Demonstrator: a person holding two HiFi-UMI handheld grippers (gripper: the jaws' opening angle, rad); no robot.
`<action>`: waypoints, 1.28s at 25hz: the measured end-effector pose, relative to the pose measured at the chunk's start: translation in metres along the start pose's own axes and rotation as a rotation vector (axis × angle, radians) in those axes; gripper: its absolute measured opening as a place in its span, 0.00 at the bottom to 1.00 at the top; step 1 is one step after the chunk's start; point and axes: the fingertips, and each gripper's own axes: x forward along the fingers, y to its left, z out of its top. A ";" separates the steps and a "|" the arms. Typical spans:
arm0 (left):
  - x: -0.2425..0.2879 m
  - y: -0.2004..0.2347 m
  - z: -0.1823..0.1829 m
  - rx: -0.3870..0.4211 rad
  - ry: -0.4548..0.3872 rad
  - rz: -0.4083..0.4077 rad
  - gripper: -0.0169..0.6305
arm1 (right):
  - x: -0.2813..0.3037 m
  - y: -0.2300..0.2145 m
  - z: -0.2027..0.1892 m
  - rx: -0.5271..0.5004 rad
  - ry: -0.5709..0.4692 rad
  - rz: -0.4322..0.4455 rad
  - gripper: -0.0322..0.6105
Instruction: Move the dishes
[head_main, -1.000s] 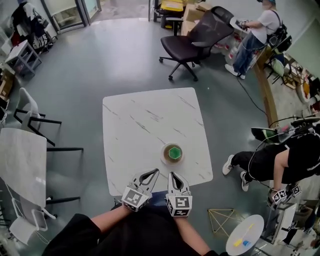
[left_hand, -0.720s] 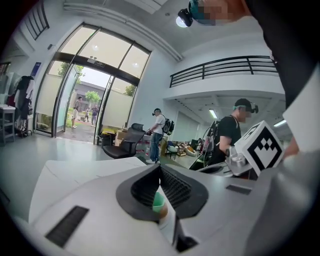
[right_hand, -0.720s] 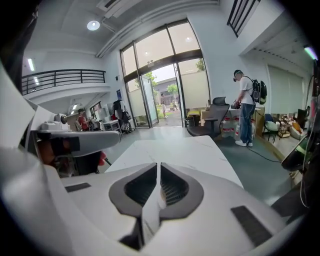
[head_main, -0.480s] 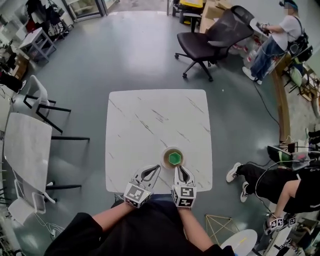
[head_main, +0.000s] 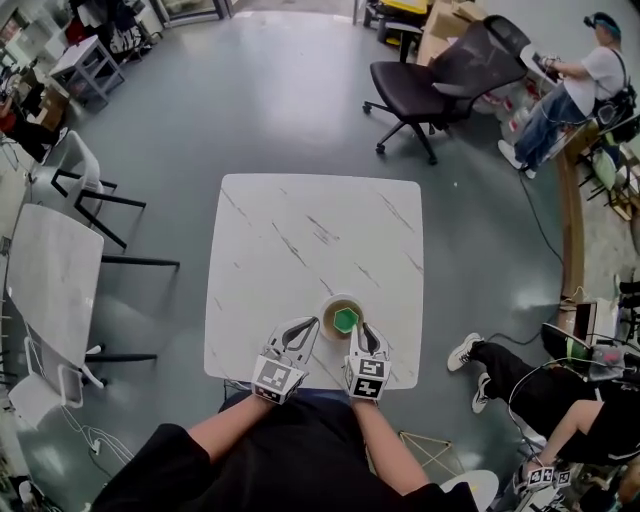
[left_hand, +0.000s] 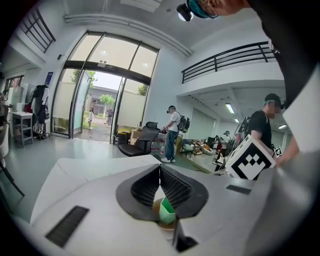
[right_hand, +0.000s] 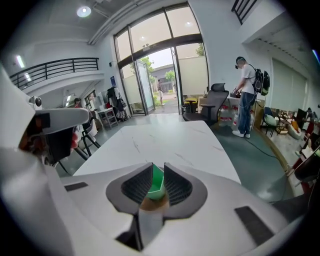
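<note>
Left gripper (left_hand: 160, 169): black ribbed jaws meet at the tips; beyond them, green faceted cup (left_hand: 167, 211) sits on tan round saucer (left_hand: 156, 205), white marble counter (left_hand: 86, 167).

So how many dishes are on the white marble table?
2. A green hexagonal cup stands on a beige saucer near the marble table's front edge, just ahead of the right gripper. Another dish under them could be hidden.

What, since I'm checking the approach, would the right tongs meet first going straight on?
Likely the cup on its saucer, showing through the gap of the right tongs; whether they touch it is unclear.
</note>
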 end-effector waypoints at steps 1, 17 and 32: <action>0.003 0.001 0.002 -0.005 0.000 0.004 0.05 | 0.005 -0.002 -0.004 0.011 0.018 -0.001 0.16; -0.009 0.023 -0.010 -0.079 0.028 0.014 0.05 | 0.042 -0.010 -0.025 0.061 0.109 -0.014 0.09; -0.051 0.061 0.000 -0.075 -0.004 -0.035 0.05 | 0.009 0.022 0.015 0.087 0.006 -0.058 0.09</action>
